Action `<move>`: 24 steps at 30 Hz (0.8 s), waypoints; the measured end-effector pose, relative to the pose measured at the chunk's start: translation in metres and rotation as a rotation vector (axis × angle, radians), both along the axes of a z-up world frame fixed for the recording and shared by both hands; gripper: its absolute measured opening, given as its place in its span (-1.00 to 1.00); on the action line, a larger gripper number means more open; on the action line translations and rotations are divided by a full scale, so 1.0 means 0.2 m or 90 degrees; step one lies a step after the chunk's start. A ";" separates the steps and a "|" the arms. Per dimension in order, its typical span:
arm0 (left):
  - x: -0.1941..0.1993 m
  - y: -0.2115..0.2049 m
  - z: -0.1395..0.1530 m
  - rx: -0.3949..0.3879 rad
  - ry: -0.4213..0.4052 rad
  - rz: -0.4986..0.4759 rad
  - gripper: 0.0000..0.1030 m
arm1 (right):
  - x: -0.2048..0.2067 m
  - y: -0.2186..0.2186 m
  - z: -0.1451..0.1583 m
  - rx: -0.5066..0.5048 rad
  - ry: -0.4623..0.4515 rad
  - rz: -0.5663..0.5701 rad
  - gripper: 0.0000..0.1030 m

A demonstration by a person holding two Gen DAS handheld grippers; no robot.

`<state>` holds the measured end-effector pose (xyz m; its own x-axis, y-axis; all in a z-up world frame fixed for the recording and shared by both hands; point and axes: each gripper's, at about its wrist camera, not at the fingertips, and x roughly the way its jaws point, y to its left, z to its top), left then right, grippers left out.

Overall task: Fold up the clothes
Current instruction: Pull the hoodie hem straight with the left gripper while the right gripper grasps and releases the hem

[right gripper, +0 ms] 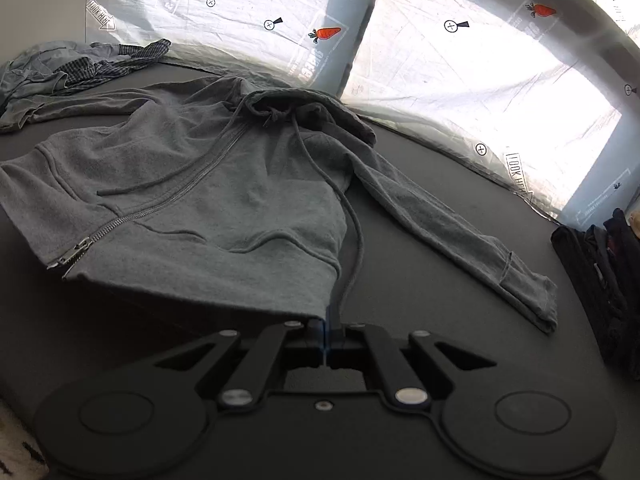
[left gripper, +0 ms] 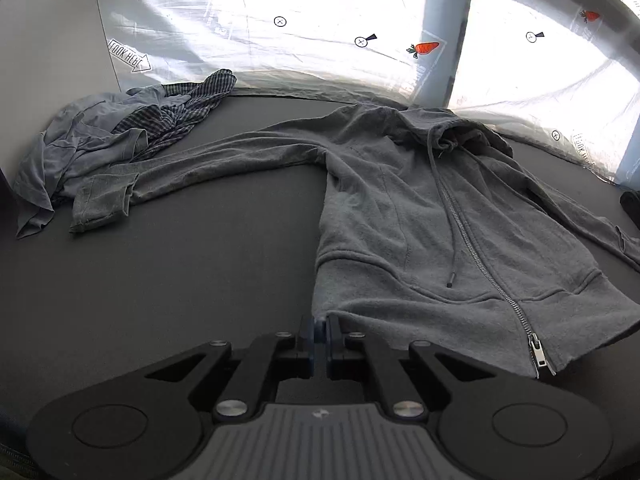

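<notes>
Each tool is clamped on a hem corner of the grey zip hoodie [left gripper: 400, 208], left tool [left gripper: 320, 330], right tool [right gripper: 326, 332]; hoodie spreads ahead on the surface [left gripper: 180, 260]; lift both corners evenly, keeping the hem taut

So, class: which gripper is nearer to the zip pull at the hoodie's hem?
Left, by a narrow margin. The left gripper pinches the hem corner fairly close to the zip pull; the right gripper pinches the opposite hem corner, farther along the hoodie.
</notes>
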<state>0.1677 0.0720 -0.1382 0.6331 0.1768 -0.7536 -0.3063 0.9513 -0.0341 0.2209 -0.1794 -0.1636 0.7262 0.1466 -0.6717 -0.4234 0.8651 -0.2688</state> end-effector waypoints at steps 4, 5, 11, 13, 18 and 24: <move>-0.05 -0.02 0.00 0.007 0.012 -0.002 -0.89 | -0.08 0.00 -0.01 -0.005 0.018 0.002 -0.99; -0.06 -0.01 0.01 0.004 0.015 -0.003 -0.89 | -0.10 0.00 0.00 -0.006 0.022 0.004 -0.99; -0.15 -0.04 0.02 -0.006 0.058 -0.015 -0.89 | -0.22 -0.06 0.05 -0.002 0.061 0.018 -0.99; -0.20 -0.05 0.02 -0.010 0.075 -0.020 -0.89 | -0.27 -0.07 0.06 0.000 0.080 0.024 -0.99; -0.28 -0.07 -0.03 -0.033 0.121 -0.010 -0.89 | -0.33 -0.11 0.00 -0.011 0.133 0.037 -0.99; -0.23 -0.07 -0.16 -0.050 0.166 -0.015 -0.88 | -0.27 -0.09 -0.11 -0.027 0.173 0.037 -0.98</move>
<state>0.1219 0.0577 -0.1704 0.4194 0.0984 -0.9024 -0.2922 0.9558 -0.0316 0.1674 -0.1980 -0.1861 0.5102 0.1509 -0.8467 -0.5338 0.8275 -0.1742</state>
